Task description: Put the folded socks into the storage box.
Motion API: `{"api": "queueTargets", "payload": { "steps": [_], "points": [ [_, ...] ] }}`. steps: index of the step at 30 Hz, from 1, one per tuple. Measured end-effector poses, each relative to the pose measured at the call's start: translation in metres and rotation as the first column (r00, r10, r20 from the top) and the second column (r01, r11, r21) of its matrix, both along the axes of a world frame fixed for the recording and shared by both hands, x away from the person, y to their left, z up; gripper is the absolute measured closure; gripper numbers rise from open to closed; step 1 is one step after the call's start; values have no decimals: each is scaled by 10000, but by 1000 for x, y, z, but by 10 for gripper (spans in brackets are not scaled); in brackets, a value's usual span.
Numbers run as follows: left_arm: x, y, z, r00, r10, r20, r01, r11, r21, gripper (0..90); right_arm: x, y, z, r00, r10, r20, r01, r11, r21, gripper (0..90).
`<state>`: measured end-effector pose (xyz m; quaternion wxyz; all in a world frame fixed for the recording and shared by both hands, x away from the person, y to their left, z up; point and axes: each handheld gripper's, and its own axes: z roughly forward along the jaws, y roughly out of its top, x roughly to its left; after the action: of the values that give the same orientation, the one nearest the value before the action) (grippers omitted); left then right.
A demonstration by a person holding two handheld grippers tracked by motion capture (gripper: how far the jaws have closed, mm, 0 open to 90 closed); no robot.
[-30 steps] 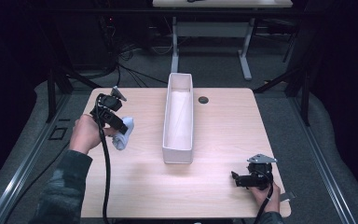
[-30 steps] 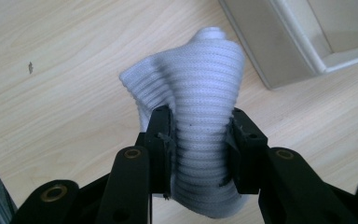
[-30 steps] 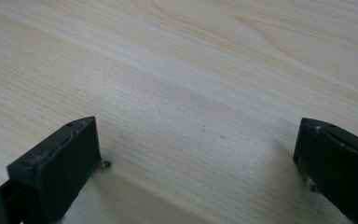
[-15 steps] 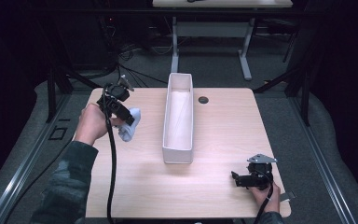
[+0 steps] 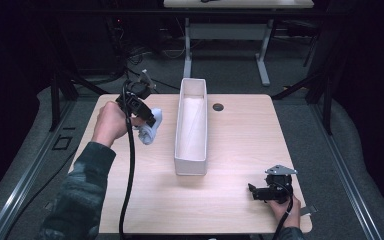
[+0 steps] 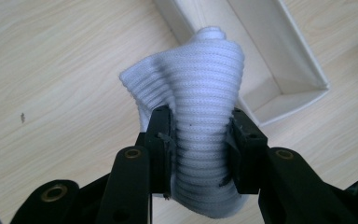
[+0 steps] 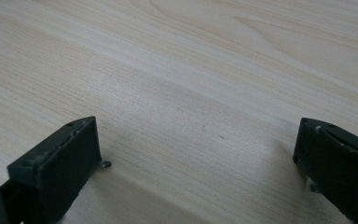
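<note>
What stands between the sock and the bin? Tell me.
Nothing visible. The left gripper holds the sock clamped above the table, beside the white bin. Bare wood lies between them; only the bin's own wall must be cleared.

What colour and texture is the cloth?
White with ribbed knit lines, clearest in the left gripper view: cloth.
</note>
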<state>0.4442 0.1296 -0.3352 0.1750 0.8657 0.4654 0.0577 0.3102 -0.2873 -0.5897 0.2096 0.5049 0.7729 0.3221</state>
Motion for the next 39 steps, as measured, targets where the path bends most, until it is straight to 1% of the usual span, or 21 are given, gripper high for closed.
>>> {"api": "queueTargets", "payload": {
  "steps": [1, 2, 4, 7, 8, 9, 10, 13, 14, 15, 16, 22, 23, 26, 27, 31, 33, 36, 37, 38, 39],
  "points": [
    [3, -3, 1, 9999, 148, -22, -148, 9998, -111, 653, 0, 0, 0, 10000, 0, 1, 0, 10000, 8, 0],
    [3, -3, 1, 9999, 148, -22, -148, 9998, -111, 653, 0, 0, 0, 10000, 1, -23, -1, 10000, -5, 0],
    [6, -11, 1, 9996, 252, -146, -255, 9996, -147, 652, 0, 0, 0, 10000, 5, -16, -5, 10000, -7, 0],
    [8, -17, 0, 9993, 298, -220, -301, 9994, -156, 650, 0, 0, 0, 10000, 6, -18, -6, 10000, -7, 0],
    [9, -24, -1, 9993, 316, -179, -316, 9995, -16, 649, 0, 0, 0, 10000, 3, -19, -3, 10000, -5, 0],
    [9, -24, -1, 9993, 316, -179, -316, 9995, -16, 649, 0, 0, 0, 10000, 3, -19, -3, 10000, -5, 0],
    [10, -30, -3, 9992, 332, -225, -333, 9994, -80, 649, 0, 0, 0, 10000, 3, -14, -3, 10000, -7, 0],
    [11, -36, -4, 9991, 339, -271, -342, 9993, -124, 649, 0, 0, 0, 10000, 3, -15, -3, 10000, -8, 0],
    [12, -42, -6, 9990, 347, -275, -346, 9994, 34, 650, 0, 0, 0, 10000, 0, -21, 0, 10000, -5, 0],
    [12, -42, -6, 9990, 347, -275, -346, 9994, 34, 650, 0, 0, 0, 10000, -1, -21, 1, 10000, -8, 0],
    [13, -47, -8, 9986, 470, -225, -466, 9988, 150, 650, 0, 0, 0, 10000, 1, -15, -1, 10000, -9, 0],
    [15, -58, -13, 9982, 537, -250, -534, 9985, 156, 650, 0, 0, 0, 10000, 0, -22, 0, 10000, -7, 0],
    [17, -62, -15, 9979, 564, -326, -560, 9983, 134, 649, 0, 0, 0, 10000, 3, -16, -3, 10000, -4, 0],
    [18, -66, -18, 9977, 596, -323, -592, 9982, 120, 650, 0, 0, 0, 10000, 3, -14, -3, 10000, -5, 0],
    [19, -71, -21, 9972, 617, -413, -616, 9981, 35, 649, 0, 0, 0, 10000, 3, -14, -3, 10000, -7, 0],
    [19, -77, -25, 9970, 640, -444, -646, 9978, -115, 649, 0, 0, 0, 10000, -4, -22, 4, 10000, -9, 0],
    [20, -84, -30, 9968, 650, -458, -659, 9977, -186, 649, 0, 0, 0, 10000, 3, -18, -3, 10000, -11, 0],
    [20, -88, -33, 9970, 625, -452, -632, 9979, -150, 648, 0, 0, 0, 10000, 0, -19, 0, 10000, -11, 0],
    [20, -92, -37, 9964, 724, -444, -732, 9971, -184, 647, 0, 0, 0, 10000, 15, -16, -15, 10000, 18, 0],
    [20, -92, -37, 9964, 724, -444, -732, 9971, -184, 646, 0, 0, 0, 10000, 15, -16, -15, 10000, 18, 0],
    [21, -95, -42, 9961, 741, -474, -750, 9970, -178, 646, 0, 0, 0, 10000, 11, -24, -11, 10000, 16, 0]
  ]
}}
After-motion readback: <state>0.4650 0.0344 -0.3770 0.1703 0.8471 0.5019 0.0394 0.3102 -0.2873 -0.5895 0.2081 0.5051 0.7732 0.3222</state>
